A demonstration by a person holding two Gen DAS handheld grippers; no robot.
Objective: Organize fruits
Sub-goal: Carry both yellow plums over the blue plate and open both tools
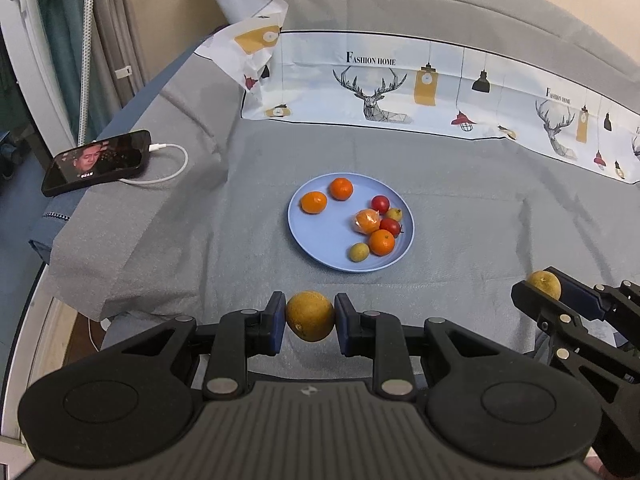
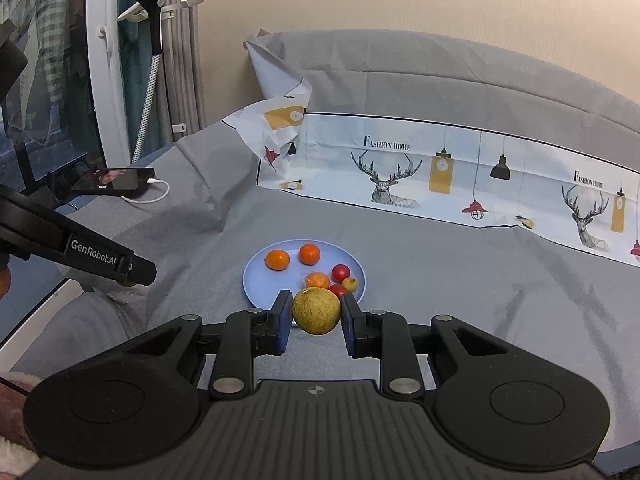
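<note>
Nearest to us, our left tool (image 1: 310,318) is closed on a round yellow-brown fruit with rough skin (image 1: 310,316), its blue pads (image 1: 277,312) pressing the fruit's two sides so that it hangs free above the bed. Off to this tool's right and slightly ahead, our right tool (image 1: 540,286) clamps a second round yellow-brown fruit (image 1: 544,284) in the same way; in the right wrist view that fruit (image 2: 316,310) sits squarely between the blue pads (image 2: 284,308). We judge that both are gripped across the widest part so that neither rolls out on the way over.

Straight ahead of the left tool lies the round light-blue plate (image 1: 320,240), flat on the grey bedspread (image 1: 200,240), which serves here in place of a table. On it we count three small oranges (image 1: 314,202), a peeled orange in clear wrap (image 1: 367,222), two red cherry tomatoes (image 1: 380,203) and two small yellow-green fruits (image 1: 359,252). Most crowd the plate's right half, so the bare near-left part looks like the natural place to set ours down.

Farther off to the left, a black phone (image 1: 96,162) with a white cable lies on the bedspread. Beyond the plate, a white printed cloth with deer and lamps (image 1: 400,92) stands along the grey headboard.

We judge the task well along, with these two fruits to be added.
</note>
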